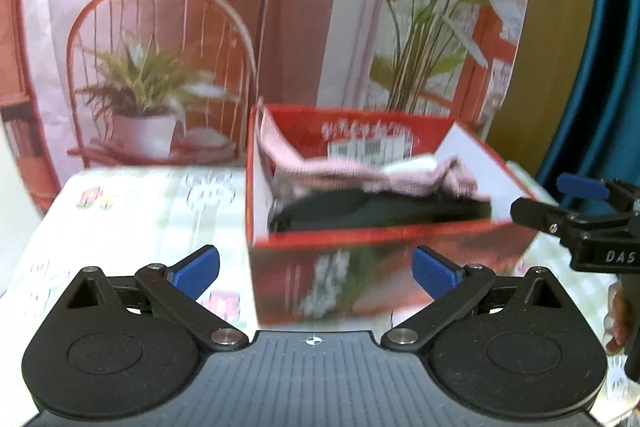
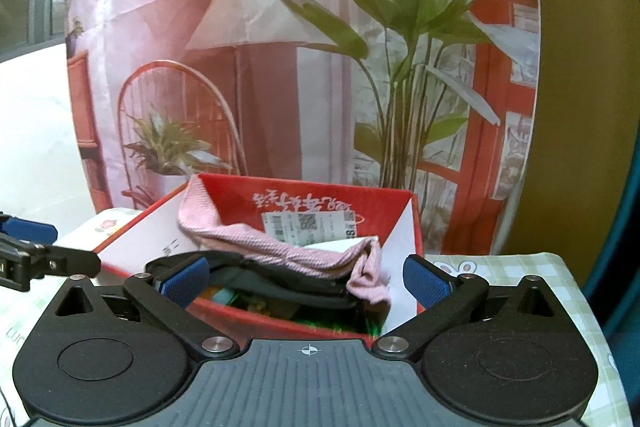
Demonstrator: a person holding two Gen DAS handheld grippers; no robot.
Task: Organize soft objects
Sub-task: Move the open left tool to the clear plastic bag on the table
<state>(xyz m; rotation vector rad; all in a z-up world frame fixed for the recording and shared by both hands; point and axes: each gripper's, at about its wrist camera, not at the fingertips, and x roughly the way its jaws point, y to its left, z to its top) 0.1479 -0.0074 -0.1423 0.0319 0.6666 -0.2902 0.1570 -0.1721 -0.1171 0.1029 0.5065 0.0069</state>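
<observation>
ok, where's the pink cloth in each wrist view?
Left wrist: pink cloth right of centre, draped from the red box's back-left corner over a black item.
Right wrist: pink cloth centre, between the open fingers, same drape.
Shared landmark: white barcode label on the box's back wall.

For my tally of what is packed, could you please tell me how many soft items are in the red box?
2: a pink cloth draped on top, and a black item beneath it. More may be hidden underneath.

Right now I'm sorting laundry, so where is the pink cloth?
In both wrist views the pink cloth lies draped inside the red box, over a black item.
</observation>
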